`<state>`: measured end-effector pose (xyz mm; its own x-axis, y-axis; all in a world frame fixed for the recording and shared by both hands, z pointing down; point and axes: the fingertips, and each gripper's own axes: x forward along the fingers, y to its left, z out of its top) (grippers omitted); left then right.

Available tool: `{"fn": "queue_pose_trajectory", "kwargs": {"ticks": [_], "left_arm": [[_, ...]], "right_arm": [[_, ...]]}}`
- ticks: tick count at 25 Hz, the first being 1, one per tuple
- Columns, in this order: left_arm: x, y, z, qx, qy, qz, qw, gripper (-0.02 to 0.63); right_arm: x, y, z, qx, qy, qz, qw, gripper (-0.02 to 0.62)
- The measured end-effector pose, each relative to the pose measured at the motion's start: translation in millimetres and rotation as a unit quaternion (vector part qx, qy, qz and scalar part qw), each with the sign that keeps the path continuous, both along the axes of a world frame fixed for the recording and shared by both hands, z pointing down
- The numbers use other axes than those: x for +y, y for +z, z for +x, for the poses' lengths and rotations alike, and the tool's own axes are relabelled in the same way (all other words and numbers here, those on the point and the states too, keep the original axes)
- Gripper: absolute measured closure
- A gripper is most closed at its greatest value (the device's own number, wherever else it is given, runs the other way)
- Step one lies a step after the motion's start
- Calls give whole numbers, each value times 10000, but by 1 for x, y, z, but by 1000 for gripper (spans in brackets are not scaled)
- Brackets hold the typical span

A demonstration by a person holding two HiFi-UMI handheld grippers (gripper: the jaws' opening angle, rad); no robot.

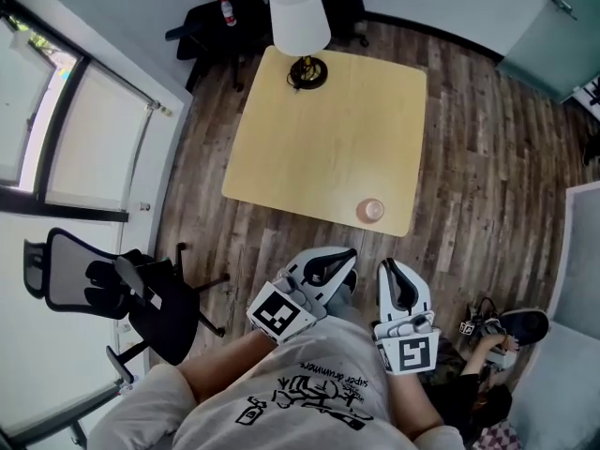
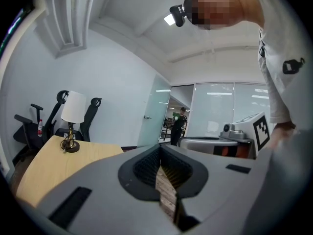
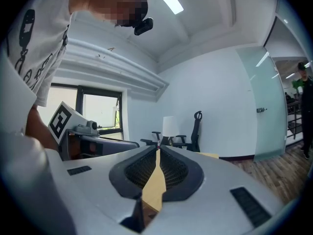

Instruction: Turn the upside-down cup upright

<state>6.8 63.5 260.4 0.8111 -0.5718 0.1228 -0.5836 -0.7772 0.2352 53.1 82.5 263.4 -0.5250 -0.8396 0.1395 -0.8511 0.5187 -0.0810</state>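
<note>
A small pinkish cup (image 1: 370,210) stands on the light wooden table (image 1: 319,148) near its front right corner, base up. My left gripper (image 1: 349,254) and right gripper (image 1: 384,267) hang side by side in front of the table's near edge, close to my body and apart from the cup. Both have their jaws together with nothing between them. In the left gripper view the shut gripper (image 2: 160,153) points past the table (image 2: 49,165); the cup is hidden there. In the right gripper view the shut gripper (image 3: 157,151) also hides the cup.
A table lamp (image 1: 300,22) with a white shade stands at the table's far edge. Black office chairs (image 1: 127,289) sit at my left and behind the table (image 1: 211,12). A window wall runs along the left; another person's shoe and hand (image 1: 502,331) are at the right.
</note>
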Motion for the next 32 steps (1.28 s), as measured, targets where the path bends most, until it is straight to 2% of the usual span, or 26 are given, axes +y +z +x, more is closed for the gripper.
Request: {"fn": "queue_pose_trajectory", "kwargs": {"ticks": [12, 19, 32], "left_arm": [[-16, 68, 0, -127, 64, -326, 9994, 597], [-31, 106, -2, -151, 147, -430, 9989, 597], [-59, 179, -8, -158, 386, -690, 9967, 597]], "right_arm": [[-19, 80, 13, 136, -12, -337, 9993, 548], [-38, 130, 15, 276, -15, -518, 9983, 443], [-76, 206, 6, 364, -25, -545, 9978, 306]]}}
